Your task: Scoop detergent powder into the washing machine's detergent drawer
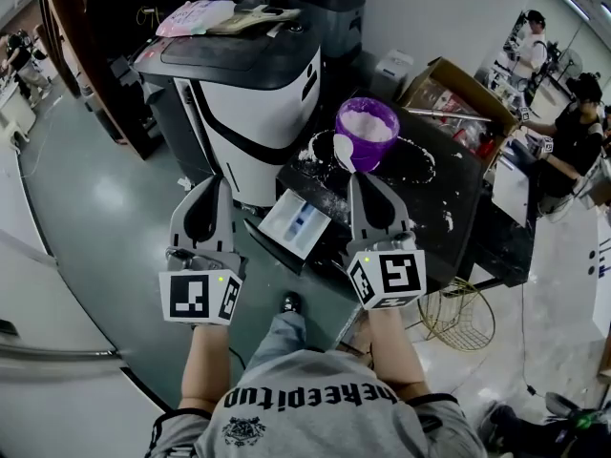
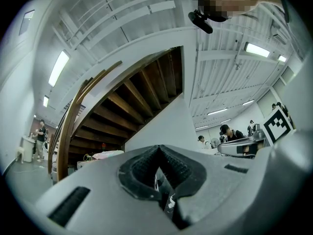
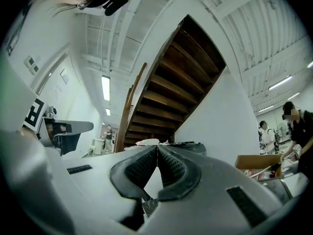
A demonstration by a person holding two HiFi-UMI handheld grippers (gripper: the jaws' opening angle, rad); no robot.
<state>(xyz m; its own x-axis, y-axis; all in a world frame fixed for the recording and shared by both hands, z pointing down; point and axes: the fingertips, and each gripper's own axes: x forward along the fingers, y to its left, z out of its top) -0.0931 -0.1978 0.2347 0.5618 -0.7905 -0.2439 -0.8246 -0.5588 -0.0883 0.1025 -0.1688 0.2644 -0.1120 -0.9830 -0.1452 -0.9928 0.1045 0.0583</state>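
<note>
A purple tub (image 1: 368, 130) full of white detergent powder stands on a black table (image 1: 456, 191) beside the washing machine (image 1: 256, 89). The machine's detergent drawer (image 1: 295, 223) is pulled out, white with a blue mark inside. My right gripper (image 1: 357, 177) (image 3: 157, 149) is shut on the handle of a white scoop (image 1: 343, 152), whose bowl sits at the tub's near-left side. Left of the drawer, my left gripper (image 1: 212, 183) (image 2: 157, 150) hangs with its jaws shut and nothing held.
Spilled powder dusts the table around the tub. An open cardboard box (image 1: 449, 86) stands at the table's far right and a wire basket (image 1: 460, 313) on the floor below. Papers lie on the machine's lid (image 1: 196, 17). People work at benches far right (image 1: 573, 132).
</note>
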